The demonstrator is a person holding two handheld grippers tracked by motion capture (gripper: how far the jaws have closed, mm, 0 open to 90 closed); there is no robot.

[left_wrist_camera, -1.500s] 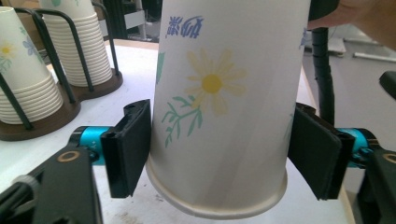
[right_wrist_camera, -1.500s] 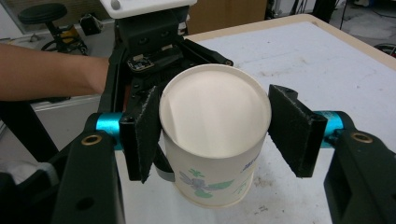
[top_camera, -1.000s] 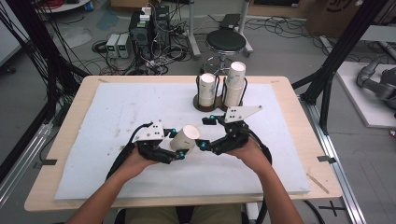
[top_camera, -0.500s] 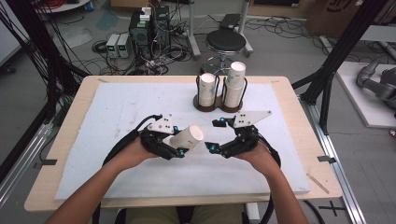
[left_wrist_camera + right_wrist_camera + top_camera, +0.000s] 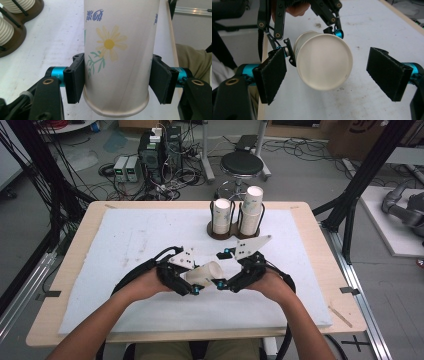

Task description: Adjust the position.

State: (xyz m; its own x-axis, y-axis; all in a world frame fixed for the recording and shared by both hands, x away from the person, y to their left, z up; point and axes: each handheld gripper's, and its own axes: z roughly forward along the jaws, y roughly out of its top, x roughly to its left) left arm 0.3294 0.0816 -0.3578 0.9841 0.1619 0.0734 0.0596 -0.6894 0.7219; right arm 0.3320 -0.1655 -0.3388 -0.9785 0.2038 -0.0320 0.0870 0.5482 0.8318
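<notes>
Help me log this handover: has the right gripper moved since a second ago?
Yes. The right gripper has drawn back from the cup rack, toward the table's near edge.

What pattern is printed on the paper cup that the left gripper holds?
A yellow daisy with green leaves and some blue lettering on the white paper cup; the left gripper view shows it best.
</notes>
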